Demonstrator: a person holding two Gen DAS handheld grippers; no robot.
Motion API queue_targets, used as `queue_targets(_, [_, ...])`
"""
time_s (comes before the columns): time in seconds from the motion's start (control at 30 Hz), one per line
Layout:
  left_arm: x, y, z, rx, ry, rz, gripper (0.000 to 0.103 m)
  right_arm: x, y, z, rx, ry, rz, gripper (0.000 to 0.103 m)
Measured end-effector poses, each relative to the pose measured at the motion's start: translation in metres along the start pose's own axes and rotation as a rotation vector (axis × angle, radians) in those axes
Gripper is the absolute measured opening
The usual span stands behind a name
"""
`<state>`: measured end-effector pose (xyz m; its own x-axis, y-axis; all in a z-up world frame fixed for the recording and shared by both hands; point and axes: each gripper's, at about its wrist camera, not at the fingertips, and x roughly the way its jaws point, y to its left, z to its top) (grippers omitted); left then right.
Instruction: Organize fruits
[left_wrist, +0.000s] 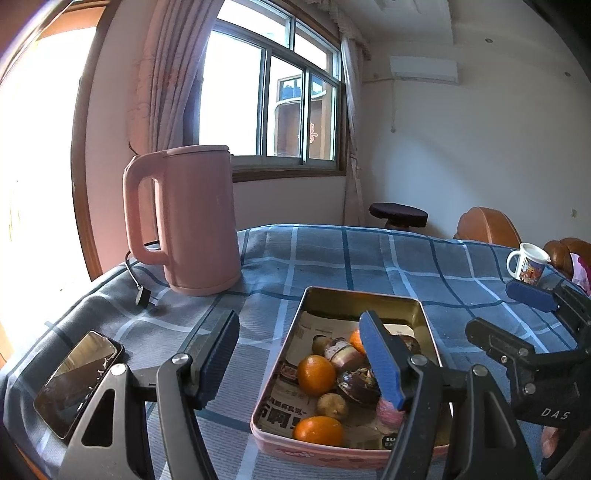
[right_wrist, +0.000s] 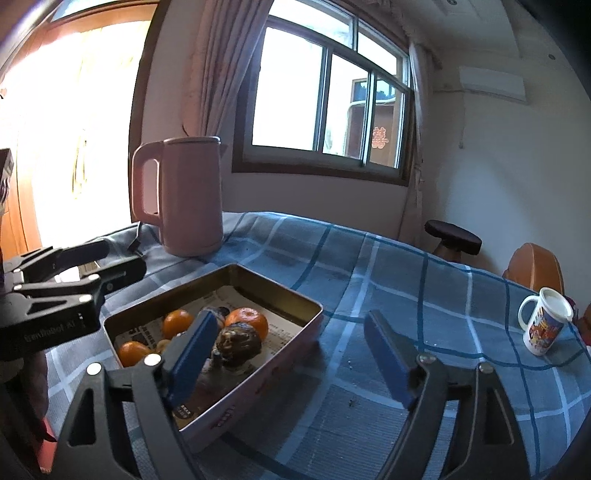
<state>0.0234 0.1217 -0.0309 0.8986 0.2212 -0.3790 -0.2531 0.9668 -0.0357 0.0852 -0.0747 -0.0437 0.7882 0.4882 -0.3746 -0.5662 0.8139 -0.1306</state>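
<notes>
A shallow metal tin (left_wrist: 365, 295) with a pink outer wall lies on the blue checked cloth, lined with newspaper. It holds oranges (left_wrist: 316, 374), dark round fruits (left_wrist: 356, 384), a small brown fruit (left_wrist: 332, 406) and a pink item partly hidden by a finger. My left gripper (left_wrist: 300, 317) hovers open over the tin's left wall, nothing between its blue pads. In the right wrist view the tin (right_wrist: 273, 284) sits left of centre with an orange (right_wrist: 247, 321) and a dark fruit (right_wrist: 238, 343). My right gripper (right_wrist: 291, 317) is open and empty, straddling the tin's right wall.
A pink kettle (left_wrist: 195, 221) with its cord stands behind the tin on the left. A phone (left_wrist: 79, 380) lies near the table's left edge. A printed mug (right_wrist: 546, 325) sits far right. Chairs and a dark stool (right_wrist: 452, 236) stand beyond the table.
</notes>
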Motion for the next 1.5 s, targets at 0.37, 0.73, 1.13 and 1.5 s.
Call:
queue_targets(0.37, [0.0,-0.005,0.0,0.009,-0.001,-0.002,0.069,-0.006,-0.003,-0.002,0.011,-0.01,-0.006,0.088])
queue_targets(0.73, [0.0,-0.008,0.0,0.02,0.002,-0.001,0.069,-0.008,-0.005,-0.003,0.014,-0.006,-0.003,0.088])
queue_targets(1.13, [0.0,-0.009,0.0,0.029,0.001,0.004,0.071,-0.013,-0.01,-0.003,0.02,-0.018,-0.016,0.088])
queue_targets(1.5, [-0.004,-0.013,0.001,0.025,-0.013,0.011,0.083,-0.021,-0.011,-0.003,-0.001,-0.04,-0.051,0.088])
